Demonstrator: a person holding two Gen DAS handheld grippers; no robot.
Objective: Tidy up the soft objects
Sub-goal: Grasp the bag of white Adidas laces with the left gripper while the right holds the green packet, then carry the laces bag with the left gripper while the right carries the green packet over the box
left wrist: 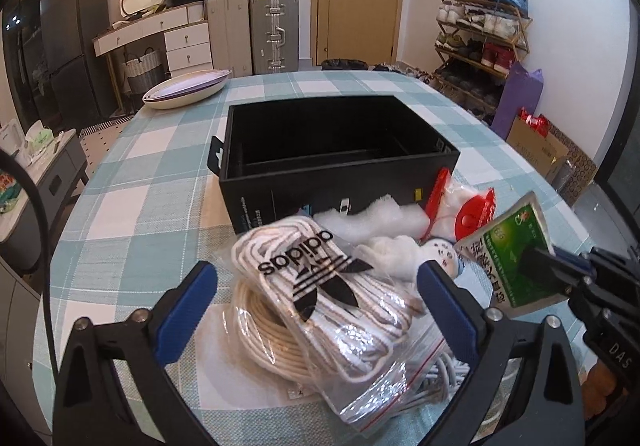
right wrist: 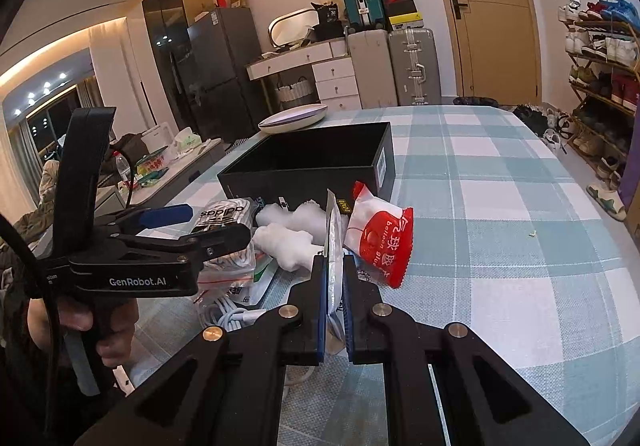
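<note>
On the checked tablecloth [left wrist: 132, 173] near the black box [left wrist: 332, 149], my left gripper [left wrist: 316, 306] stands wide open around the bag of shoelaces [left wrist: 320, 298] — light, squashy, slippery plastic. I would pinch its thick middle. My right gripper [right wrist: 335, 286] is closed on a thin green packet [left wrist: 512, 258] — floppy too.
</note>
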